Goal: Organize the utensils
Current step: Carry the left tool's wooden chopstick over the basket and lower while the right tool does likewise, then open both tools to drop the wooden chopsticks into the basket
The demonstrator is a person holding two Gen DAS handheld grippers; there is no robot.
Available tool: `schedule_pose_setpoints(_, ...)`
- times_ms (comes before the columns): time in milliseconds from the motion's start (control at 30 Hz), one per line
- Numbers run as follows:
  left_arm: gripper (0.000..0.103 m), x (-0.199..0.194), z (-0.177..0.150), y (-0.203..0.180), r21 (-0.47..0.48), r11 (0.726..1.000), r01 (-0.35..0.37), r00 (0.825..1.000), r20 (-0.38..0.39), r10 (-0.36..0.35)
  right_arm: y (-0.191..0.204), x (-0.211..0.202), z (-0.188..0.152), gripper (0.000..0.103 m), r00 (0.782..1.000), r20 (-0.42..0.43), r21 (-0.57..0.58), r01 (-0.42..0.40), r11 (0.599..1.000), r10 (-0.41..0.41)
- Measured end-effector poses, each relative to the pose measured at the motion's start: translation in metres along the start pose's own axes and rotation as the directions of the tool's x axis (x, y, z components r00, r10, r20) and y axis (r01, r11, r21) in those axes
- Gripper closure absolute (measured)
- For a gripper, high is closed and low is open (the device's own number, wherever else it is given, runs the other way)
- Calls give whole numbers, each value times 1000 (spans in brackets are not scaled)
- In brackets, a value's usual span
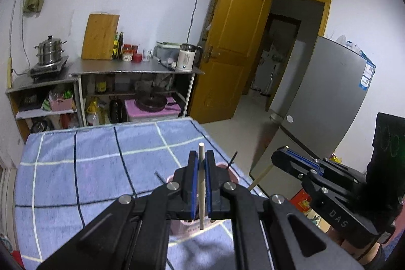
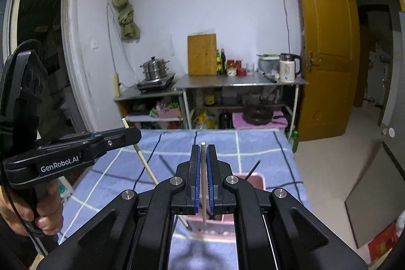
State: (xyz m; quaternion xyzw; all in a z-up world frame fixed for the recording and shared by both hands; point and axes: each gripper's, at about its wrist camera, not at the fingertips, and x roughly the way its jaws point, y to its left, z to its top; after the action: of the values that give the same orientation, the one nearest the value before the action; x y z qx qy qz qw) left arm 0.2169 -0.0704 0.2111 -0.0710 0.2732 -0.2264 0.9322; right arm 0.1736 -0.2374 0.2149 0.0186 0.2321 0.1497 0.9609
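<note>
My left gripper (image 1: 201, 156) is shut on a wooden chopstick (image 1: 201, 184), held upright with its lower end over the pink holder (image 1: 222, 166). My right gripper (image 2: 203, 151) is shut on a pale chopstick (image 2: 203, 194) that points down into the pink holder (image 2: 255, 180). Thin black sticks (image 2: 253, 168) stand in the holder. In the right wrist view the left gripper (image 2: 126, 134) is at the left with its wooden chopstick (image 2: 149, 171) slanting down to the holder. In the left wrist view the right gripper (image 1: 283, 156) is at the right.
The holder stands on a table with a blue checked cloth (image 1: 88, 163), near its right edge. Behind are steel shelves with a kettle (image 1: 186, 58), a cutting board (image 1: 100, 37) and a steamer pot (image 1: 49, 49). A grey fridge (image 1: 324, 103) and an open yellow door (image 1: 233, 42) are to the right.
</note>
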Motion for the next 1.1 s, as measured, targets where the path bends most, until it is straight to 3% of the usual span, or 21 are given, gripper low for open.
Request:
schedule_pose_setpoints(333,97,39,6,5,1,1000,-23,1000,-11,23,-13,25,6,98,1000,6,12,9,1000,-9)
schedule_pose_setpoints(833,97,88,-41,23,9,999,-37,994,-102,38,-35,88,-56,98,987,-160,55,15,998,-6)
schedule_pose_setpoints(1100,97,85,-47,25,11,999,-33,994,-102,34,-39,92,-62,97,983,-182,66,18,998,-5)
